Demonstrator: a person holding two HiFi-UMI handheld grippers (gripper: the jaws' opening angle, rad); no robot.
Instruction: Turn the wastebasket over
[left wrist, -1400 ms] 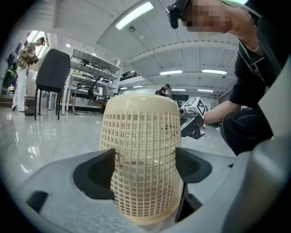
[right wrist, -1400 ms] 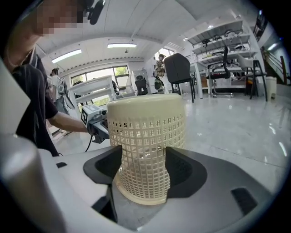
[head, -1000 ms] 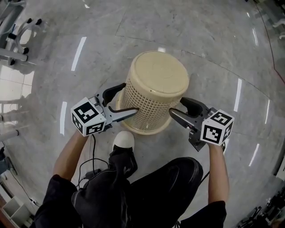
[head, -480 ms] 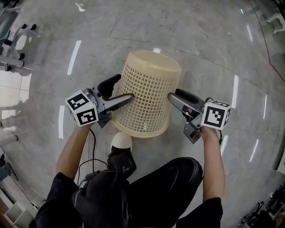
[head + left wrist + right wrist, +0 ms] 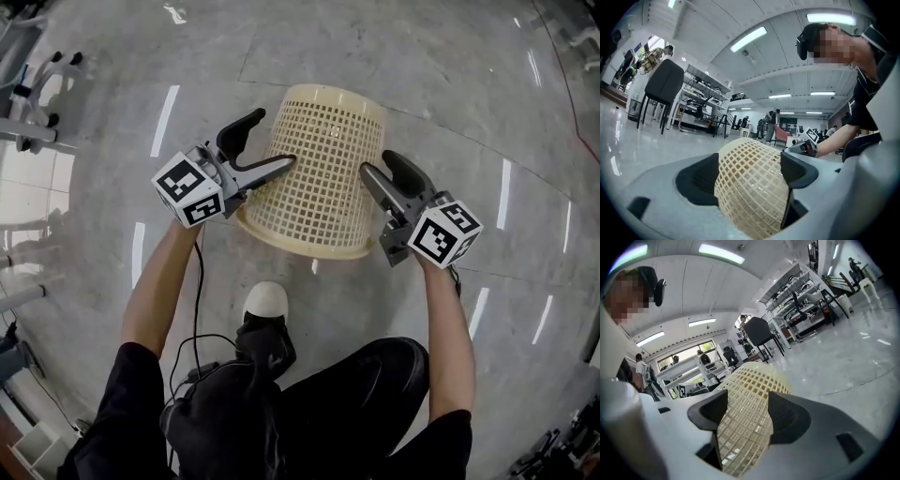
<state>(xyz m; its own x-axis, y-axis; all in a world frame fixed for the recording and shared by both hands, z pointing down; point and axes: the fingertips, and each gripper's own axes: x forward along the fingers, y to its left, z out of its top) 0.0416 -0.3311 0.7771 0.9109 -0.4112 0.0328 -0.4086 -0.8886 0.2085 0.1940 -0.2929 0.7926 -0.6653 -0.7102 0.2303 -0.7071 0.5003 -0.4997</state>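
The cream lattice wastebasket (image 5: 319,169) leans over on the grey floor, its closed base turned away from me and its open rim toward me. My left gripper (image 5: 274,141) is against its left wall and my right gripper (image 5: 377,164) against its right wall, so the basket sits squeezed between the two. Both stand wide open, each straddling a bulge of the curved wall. The lattice fills the gap in the left gripper view (image 5: 750,187) and in the right gripper view (image 5: 745,427). The right jaws have just been closing a little with the wall between them.
My white-toed shoe (image 5: 265,300) and black trouser legs are just below the basket, with a black cable (image 5: 197,309) trailing at the left. White frame legs (image 5: 28,94) stand at the far left. Chairs, benches and people stand far off (image 5: 663,86).
The basket stood base-up on the floor; it has tipped away from me so its side wall and rim face up. Both grippers moved forward along its sides.
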